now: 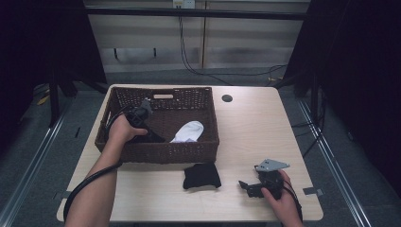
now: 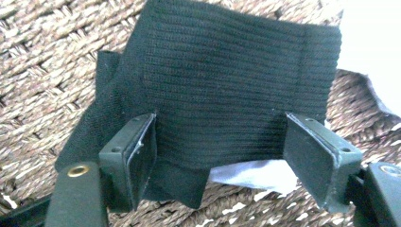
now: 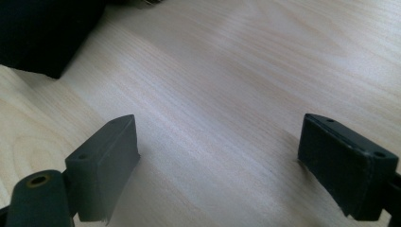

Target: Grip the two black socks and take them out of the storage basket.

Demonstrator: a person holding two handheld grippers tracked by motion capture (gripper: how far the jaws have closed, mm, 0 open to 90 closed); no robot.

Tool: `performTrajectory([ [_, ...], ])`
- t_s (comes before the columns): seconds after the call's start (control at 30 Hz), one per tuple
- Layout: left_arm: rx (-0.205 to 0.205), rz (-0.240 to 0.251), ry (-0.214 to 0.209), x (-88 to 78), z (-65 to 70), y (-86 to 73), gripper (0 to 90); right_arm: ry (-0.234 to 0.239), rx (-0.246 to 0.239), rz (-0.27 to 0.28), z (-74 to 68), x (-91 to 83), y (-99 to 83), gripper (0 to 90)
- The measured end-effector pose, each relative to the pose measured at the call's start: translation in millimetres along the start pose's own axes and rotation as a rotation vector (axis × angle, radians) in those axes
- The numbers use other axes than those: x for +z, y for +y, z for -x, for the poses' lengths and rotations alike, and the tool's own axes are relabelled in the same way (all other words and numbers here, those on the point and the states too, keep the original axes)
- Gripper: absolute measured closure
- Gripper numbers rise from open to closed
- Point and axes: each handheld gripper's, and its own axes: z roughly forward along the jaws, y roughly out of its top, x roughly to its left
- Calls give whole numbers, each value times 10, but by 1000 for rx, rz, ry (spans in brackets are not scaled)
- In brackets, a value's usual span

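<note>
A black ribbed sock (image 2: 227,80) lies on the woven floor of a brown wicker basket (image 1: 156,153). My left gripper (image 2: 220,142) is open, one jaw at each side of the sock's near end without squeezing it. In the high view the left gripper (image 1: 147,133) reaches down into the basket's left half. A white sock (image 1: 189,131) lies right of it in the basket, and white fabric (image 2: 250,172) shows under the black one. Another black sock (image 1: 202,176) lies on the table in front of the basket. My right gripper (image 1: 245,187) stands open and empty to that sock's right, low over bare wood (image 3: 220,142).
The basket takes up the table's back left. The light wooden table (image 1: 255,127) has a round cable hole (image 1: 227,98) at the back. Dark floor surrounds the table, and cables run along the rear wall. The black sock's corner (image 3: 42,33) sits at the upper left of the right gripper view.
</note>
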Motion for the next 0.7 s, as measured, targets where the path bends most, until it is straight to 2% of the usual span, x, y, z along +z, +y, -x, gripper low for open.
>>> performTrajectory([
  [0.1, 16, -33, 3, 26, 13, 5, 298, 1, 3, -2, -2, -2, 0, 120],
  [0.23, 35, -44, 27, 49, 45, 5, 410, 0, 3, -2, -2, -2, 0, 120],
  [0.33, 42, -48, 47, 47, 53, 3, 528, 0, 3, -2, -2, -1, 0, 120],
  [0.5, 39, -35, 29, 36, 47, -10, 764, 1, 4, -2, -3, -1, 0, 121],
  [0.7, 3, -23, 0, 10, 7, -53, 813, 1, 4, -3, -2, -2, 0, 121],
])
